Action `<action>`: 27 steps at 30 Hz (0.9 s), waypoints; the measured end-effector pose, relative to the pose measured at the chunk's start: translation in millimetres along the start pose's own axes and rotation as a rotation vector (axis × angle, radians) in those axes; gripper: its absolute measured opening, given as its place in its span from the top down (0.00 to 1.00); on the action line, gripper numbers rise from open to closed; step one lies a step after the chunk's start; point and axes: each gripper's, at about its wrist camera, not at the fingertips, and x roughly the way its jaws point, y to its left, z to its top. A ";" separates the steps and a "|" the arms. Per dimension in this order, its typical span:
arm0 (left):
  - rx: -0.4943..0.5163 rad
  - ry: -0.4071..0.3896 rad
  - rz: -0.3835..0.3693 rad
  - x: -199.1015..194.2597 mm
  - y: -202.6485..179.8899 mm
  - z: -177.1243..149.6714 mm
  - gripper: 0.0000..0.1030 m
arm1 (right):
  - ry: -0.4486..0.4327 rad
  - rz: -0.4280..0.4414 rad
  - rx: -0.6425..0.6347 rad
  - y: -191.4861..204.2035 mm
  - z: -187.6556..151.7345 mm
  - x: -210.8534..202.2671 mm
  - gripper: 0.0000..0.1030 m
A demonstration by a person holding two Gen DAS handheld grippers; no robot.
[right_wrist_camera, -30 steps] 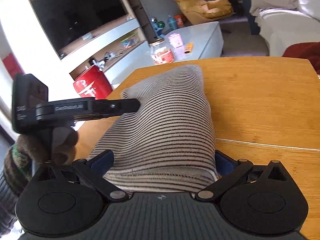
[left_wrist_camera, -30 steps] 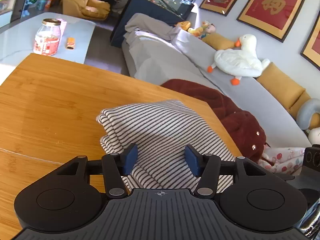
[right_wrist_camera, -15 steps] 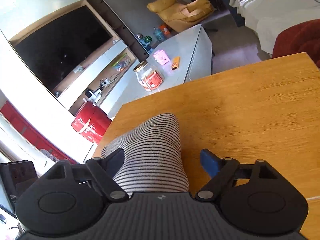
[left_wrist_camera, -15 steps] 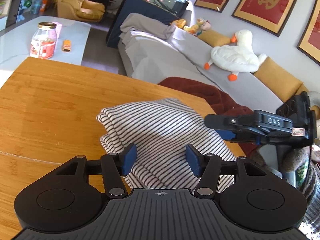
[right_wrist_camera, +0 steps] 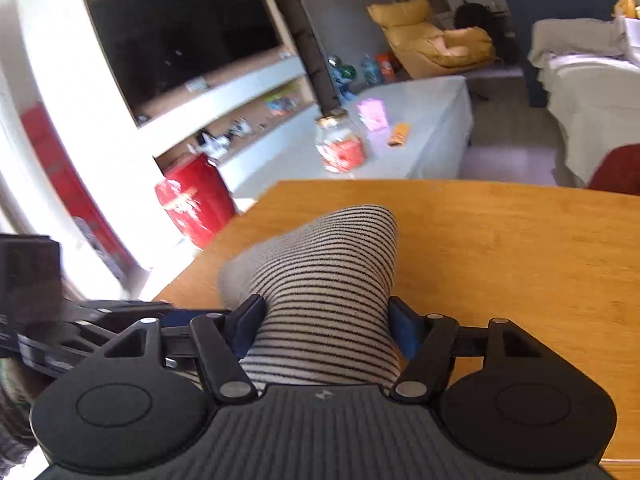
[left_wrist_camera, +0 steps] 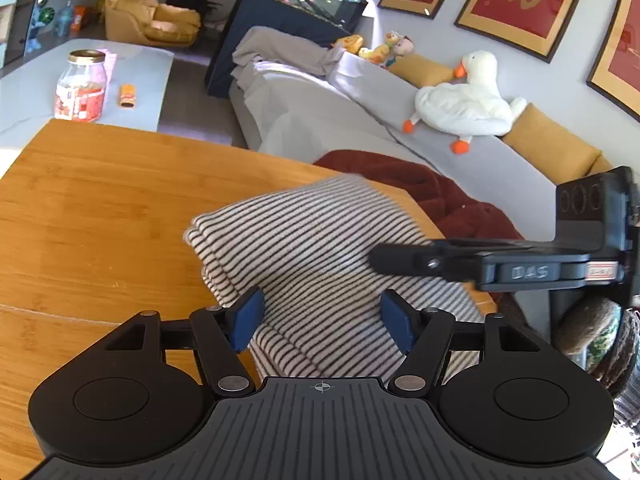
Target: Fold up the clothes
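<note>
A black-and-white striped garment lies folded in thick layers on the wooden table, its far edge near the table's right side. My left gripper hovers open over its near part, and the cloth runs on under the left pad. From the right, my right gripper reaches across the garment's right side. In the right wrist view, a bunched hump of the striped garment fills the right gripper, both pads pressing its sides. The left gripper shows at the left edge of that view.
A glass jar stands on the white low table beyond the wooden one. A dark red blanket lies on the grey sofa past the table's right edge. A red canister stands on the floor to the left. A gloved hand holds the right gripper.
My right gripper's jaws have narrowed onto the garment's hump, and it has swung in over the garment's right side. The left gripper has stayed almost still, its jaws slightly wider.
</note>
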 end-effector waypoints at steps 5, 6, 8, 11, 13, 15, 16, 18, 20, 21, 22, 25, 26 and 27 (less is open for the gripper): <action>0.022 0.000 0.006 0.2 -3.5 -2.2 0.30 | 0.008 0.005 0.114 -14.5 -2.9 -5.3 0.19; 0.027 0.000 0.008 0.2 -4.2 -2.7 0.30 | 0.013 0.008 0.115 -14.4 -4.2 -9.0 0.14; 0.028 0.000 0.008 0.5 -4.3 -2.6 0.30 | 0.028 0.029 0.127 -16.1 -9.2 -17.1 0.07; 0.026 -0.001 0.007 1.0 -3.9 -2.0 0.30 | 0.055 0.049 0.149 -19.5 -22.6 -28.8 0.04; 0.025 -0.001 0.006 1.3 -3.7 -1.6 0.30 | 0.077 0.043 0.167 -22.1 -34.4 -34.0 0.03; 0.023 -0.001 0.005 1.6 -3.5 -1.2 0.30 | 0.096 0.055 0.197 -23.4 -44.4 -35.0 0.03; 0.022 -0.001 0.005 1.8 -3.3 -1.0 0.29 | 0.099 0.065 0.195 -19.3 -46.2 -35.9 0.02; 0.019 0.000 0.008 1.9 -3.2 -0.6 0.29 | 0.107 0.084 0.191 -11.2 -49.8 -37.5 0.15; 0.014 0.001 0.016 1.5 -2.5 0.0 0.27 | 0.107 0.110 0.186 -3.4 -52.0 -41.1 0.19; 0.006 0.000 0.018 0.4 -1.1 0.5 0.27 | 0.091 0.139 0.180 -0.3 -50.1 -47.2 0.23; -0.007 -0.002 0.015 -0.7 1.2 1.3 0.27 | 0.075 0.167 0.174 2.9 -48.2 -53.3 0.24; -0.053 0.000 -0.015 -1.8 9.4 2.0 0.27 | 0.094 0.135 0.139 4.5 -50.6 -56.3 0.26; -0.053 0.000 -0.021 -1.3 9.0 1.8 0.27 | 0.118 0.088 0.118 5.2 -55.7 -51.5 0.26; -0.040 -0.001 -0.017 -0.8 5.9 1.4 0.27 | 0.138 0.050 0.099 5.7 -62.5 -46.2 0.26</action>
